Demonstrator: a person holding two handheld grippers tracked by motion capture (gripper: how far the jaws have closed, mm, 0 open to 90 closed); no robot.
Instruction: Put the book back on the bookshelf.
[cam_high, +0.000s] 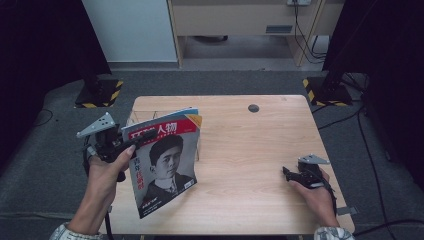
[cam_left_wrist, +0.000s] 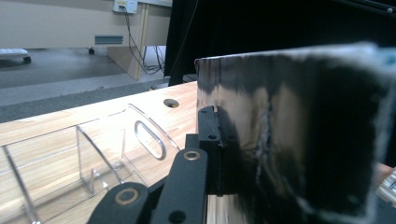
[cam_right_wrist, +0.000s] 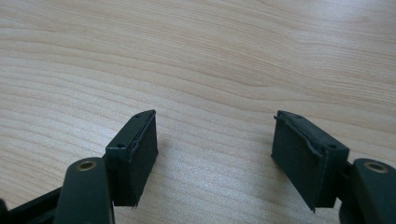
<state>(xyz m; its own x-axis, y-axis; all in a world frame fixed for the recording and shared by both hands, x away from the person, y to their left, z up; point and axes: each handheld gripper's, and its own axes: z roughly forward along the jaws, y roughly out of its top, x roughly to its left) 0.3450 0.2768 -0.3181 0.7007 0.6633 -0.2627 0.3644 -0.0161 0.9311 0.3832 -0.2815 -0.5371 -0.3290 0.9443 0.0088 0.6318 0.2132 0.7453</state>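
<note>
Your magazine (cam_high: 165, 162) hangs over the table's (cam_high: 250, 165) left part, in front of the clear rack (cam_left_wrist: 93, 154). Your right gripper (cam_high: 290, 174) rests well right of the magazine, near the table's right edge.

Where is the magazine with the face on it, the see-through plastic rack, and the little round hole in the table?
Red-titled magazine with a black-and-white portrait cover (cam_high: 162, 165), high view, on the cover's middle.
Clear plastic rack (cam_left_wrist: 100, 154), left gripper view, on a divider panel.
Dark round hole in the wooden table (cam_high: 253, 108), high view, on its centre.
</note>
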